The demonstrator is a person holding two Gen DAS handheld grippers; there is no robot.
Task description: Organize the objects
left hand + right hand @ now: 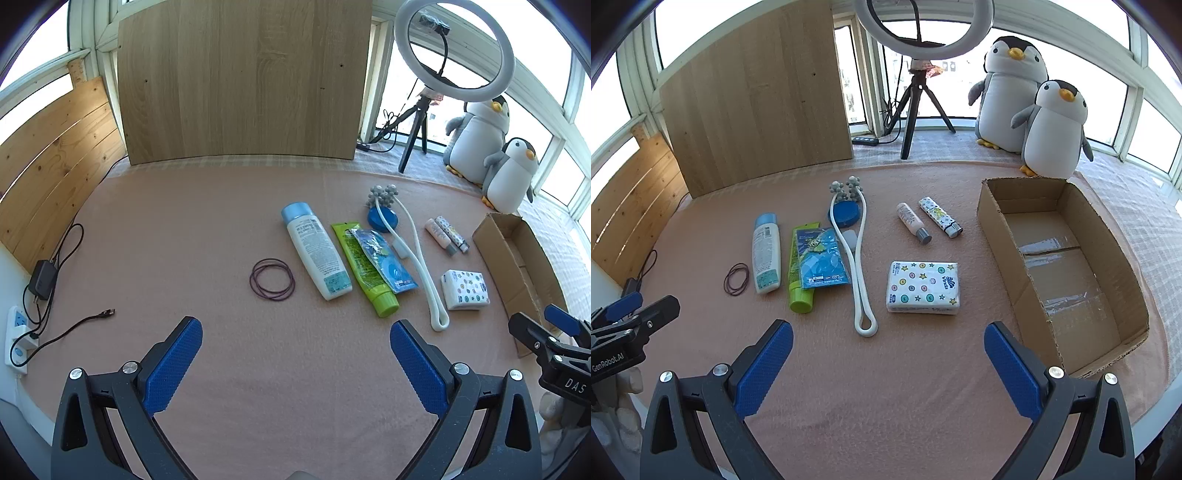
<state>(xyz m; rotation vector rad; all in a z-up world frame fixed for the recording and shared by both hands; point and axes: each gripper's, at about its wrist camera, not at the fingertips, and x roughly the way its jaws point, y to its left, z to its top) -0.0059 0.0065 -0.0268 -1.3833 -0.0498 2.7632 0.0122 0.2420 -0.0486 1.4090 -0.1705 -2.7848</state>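
Note:
On the pink cloth lie purple hair ties, a white bottle with a blue cap, a green tube under a blue packet, a white roller massager, a blue round tin, two small tubes and a tissue pack. An open cardboard box stands at the right, nothing in it. My left gripper and right gripper are open, near the front edge, holding nothing.
A wooden board leans at the back, slats at the left. A ring light on a tripod and two plush penguins stand behind. A charger, cable and power strip lie at the left edge.

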